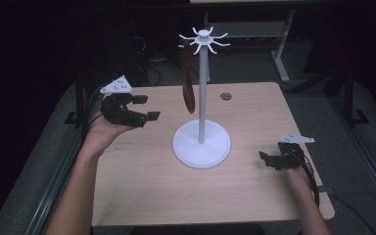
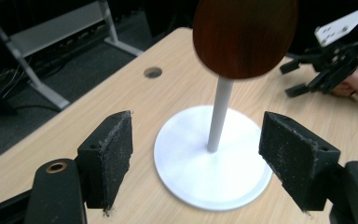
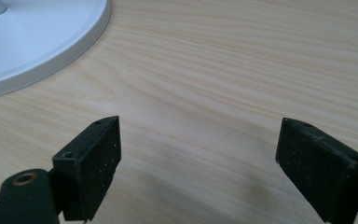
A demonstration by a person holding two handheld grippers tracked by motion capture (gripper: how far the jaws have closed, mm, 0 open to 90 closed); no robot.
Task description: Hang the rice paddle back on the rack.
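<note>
A white stand (image 1: pixel 202 88) with a ring of hooks at its top rises from a round base (image 1: pixel 191 149) at the table's middle. A dark brown wooden utensil (image 1: pixel 189 93) hangs from one hook to the left of the pole. My left gripper (image 1: pixel 147 107) is held above the table's left side, open and holding nothing, pointing toward the stand. In the left gripper view the utensil's rounded end (image 2: pixel 242 37) hangs in front of the pole (image 2: pixel 219 112), beyond the left gripper (image 2: pixel 196 158). My right gripper (image 1: pixel 269 160) sits low at the right, open with only bare wood between its jaws, as the right gripper (image 3: pixel 198 163) view shows.
The light wooden table (image 1: pixel 142 186) has a round cable hole (image 1: pixel 225 96) behind the stand. The base's rim (image 3: pixel 37 42) lies just ahead and left of the right gripper. Another desk's metal legs (image 1: pixel 280 54) stand on the dark floor beyond the table.
</note>
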